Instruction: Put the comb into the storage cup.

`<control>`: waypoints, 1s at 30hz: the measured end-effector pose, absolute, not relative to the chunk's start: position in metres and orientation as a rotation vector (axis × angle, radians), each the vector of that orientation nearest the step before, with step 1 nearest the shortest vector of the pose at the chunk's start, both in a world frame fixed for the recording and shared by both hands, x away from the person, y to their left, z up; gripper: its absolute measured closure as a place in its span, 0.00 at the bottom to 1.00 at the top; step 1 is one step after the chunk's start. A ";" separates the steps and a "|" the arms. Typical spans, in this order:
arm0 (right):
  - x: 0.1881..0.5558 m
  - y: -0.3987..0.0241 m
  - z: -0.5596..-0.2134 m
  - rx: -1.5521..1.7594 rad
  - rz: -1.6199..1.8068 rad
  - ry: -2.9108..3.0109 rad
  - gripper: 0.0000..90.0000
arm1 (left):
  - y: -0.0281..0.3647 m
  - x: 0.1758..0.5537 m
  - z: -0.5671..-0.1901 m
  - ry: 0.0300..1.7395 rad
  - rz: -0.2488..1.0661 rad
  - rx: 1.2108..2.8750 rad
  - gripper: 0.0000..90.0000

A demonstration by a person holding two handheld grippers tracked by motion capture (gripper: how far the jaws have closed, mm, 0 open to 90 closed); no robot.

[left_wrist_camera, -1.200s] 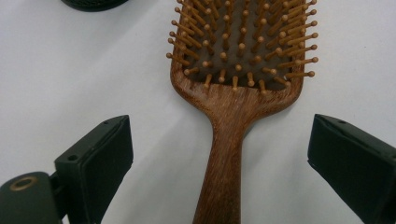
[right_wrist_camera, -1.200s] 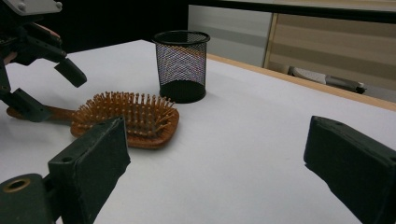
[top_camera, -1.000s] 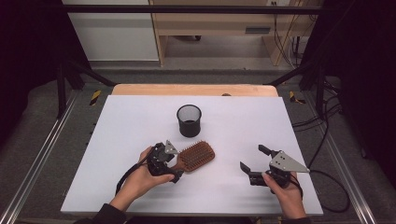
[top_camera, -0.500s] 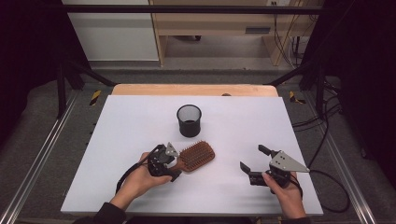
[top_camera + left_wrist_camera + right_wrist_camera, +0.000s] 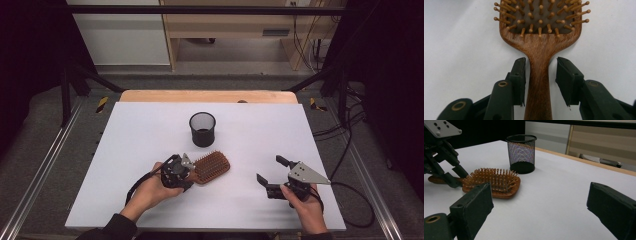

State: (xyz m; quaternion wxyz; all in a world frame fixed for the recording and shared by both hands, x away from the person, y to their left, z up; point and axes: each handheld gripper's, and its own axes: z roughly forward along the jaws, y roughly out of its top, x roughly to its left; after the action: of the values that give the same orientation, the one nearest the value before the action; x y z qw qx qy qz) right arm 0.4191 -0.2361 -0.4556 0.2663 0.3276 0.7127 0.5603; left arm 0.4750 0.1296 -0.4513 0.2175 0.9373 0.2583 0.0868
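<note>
My jaws are closing in on the handle of a wooden paddle hairbrush (image 5: pixel 539 45).

One brush is lying bristles-up on the matte white table (image 5: pixel 150 130), near the front edge: grained brown wood, a rounded-square head, a dark pad studded with ball-tipped wooden pins. My left gripper (image 5: pixel 540 80) is straddling its slim handle, jaws having just been narrowing, one black pad brushing the wood, the other standing just off it. One black wire-mesh cup (image 5: pixel 202 129), round and upright, is standing behind the brush. My right gripper (image 5: pixel 273 171) is hovering well apart, jaws gaping on nothing.
</note>
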 end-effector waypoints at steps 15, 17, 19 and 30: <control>0.418 -0.235 -0.457 0.891 1.513 1.935 0.07 | 0.119 0.479 -0.451 0.727 0.212 2.672 0.77; 0.419 -0.235 -0.457 0.894 1.513 1.935 0.07 | 0.117 0.479 -0.450 0.744 0.204 2.681 0.79; 0.419 -0.235 -0.458 0.892 1.510 1.940 0.07 | 0.116 0.480 -0.450 0.747 0.190 2.687 0.80; 0.419 -0.234 -0.458 0.887 1.509 1.952 0.07 | 0.124 0.473 -0.453 0.727 0.237 2.613 0.81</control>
State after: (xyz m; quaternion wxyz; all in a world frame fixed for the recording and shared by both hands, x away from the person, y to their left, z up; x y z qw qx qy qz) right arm 0.4191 -0.2338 -0.4580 0.2572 0.3269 0.7194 0.5562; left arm 0.4733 0.1242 -0.4531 0.2081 0.9387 0.2613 0.0851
